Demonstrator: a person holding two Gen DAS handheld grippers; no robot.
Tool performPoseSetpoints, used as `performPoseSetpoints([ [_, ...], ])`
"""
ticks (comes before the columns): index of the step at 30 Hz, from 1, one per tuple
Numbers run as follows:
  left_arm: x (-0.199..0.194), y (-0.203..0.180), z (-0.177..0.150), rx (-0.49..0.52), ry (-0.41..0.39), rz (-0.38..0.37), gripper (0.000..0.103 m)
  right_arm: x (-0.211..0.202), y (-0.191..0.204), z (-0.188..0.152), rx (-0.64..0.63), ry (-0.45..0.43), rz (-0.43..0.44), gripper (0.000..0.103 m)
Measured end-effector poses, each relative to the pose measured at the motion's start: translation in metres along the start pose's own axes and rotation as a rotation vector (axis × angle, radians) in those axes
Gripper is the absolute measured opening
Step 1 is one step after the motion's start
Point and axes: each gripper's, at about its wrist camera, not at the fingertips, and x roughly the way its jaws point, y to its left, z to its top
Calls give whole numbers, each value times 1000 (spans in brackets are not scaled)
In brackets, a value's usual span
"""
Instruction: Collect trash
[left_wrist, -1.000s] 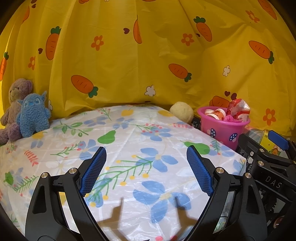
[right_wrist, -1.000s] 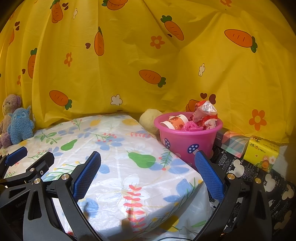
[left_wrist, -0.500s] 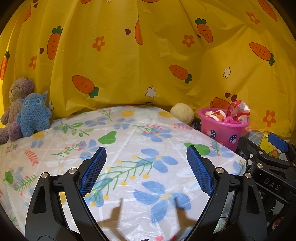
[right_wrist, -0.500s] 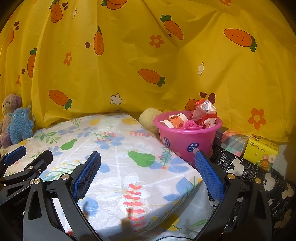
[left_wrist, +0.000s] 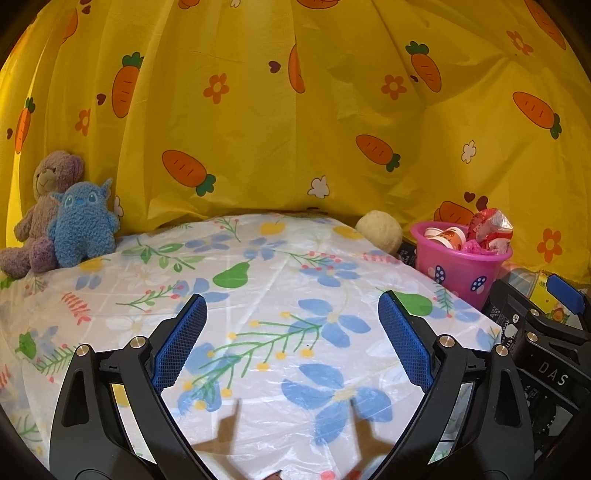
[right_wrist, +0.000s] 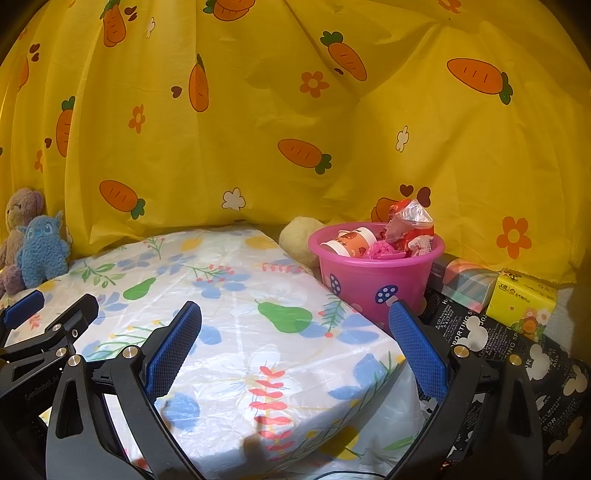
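Observation:
A pink bucket (left_wrist: 461, 266) (right_wrist: 369, 280) with mushroom prints stands just off the right side of the floral-covered table (left_wrist: 258, 277) (right_wrist: 240, 295). It holds a paper cup (right_wrist: 351, 240), a red-and-white wrapper (right_wrist: 410, 225) and a crumpled pink scrap (right_wrist: 382, 251). My left gripper (left_wrist: 291, 306) hovers over the table's near part; its jaws are opening wide and nothing lies between them. To its right, my right gripper (right_wrist: 294, 314) is open and empty, its right finger in front of the bucket's base.
Two plush toys (left_wrist: 66, 221) sit at the table's far left corner. A cream ball (left_wrist: 380, 229) lies behind the bucket. A checked box (right_wrist: 465, 284) and a yellow box (right_wrist: 524, 302) rest on black printed fabric (right_wrist: 498, 343). The yellow carrot curtain (right_wrist: 295, 110) closes the back.
The left gripper's jaws stand a touch wider than before. Nothing else has visibly moved.

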Motion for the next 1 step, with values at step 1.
performPoseSetpoints([
  [1,0,1,0,-4,1,-7,92,0,0,0,0,1,1,98],
])
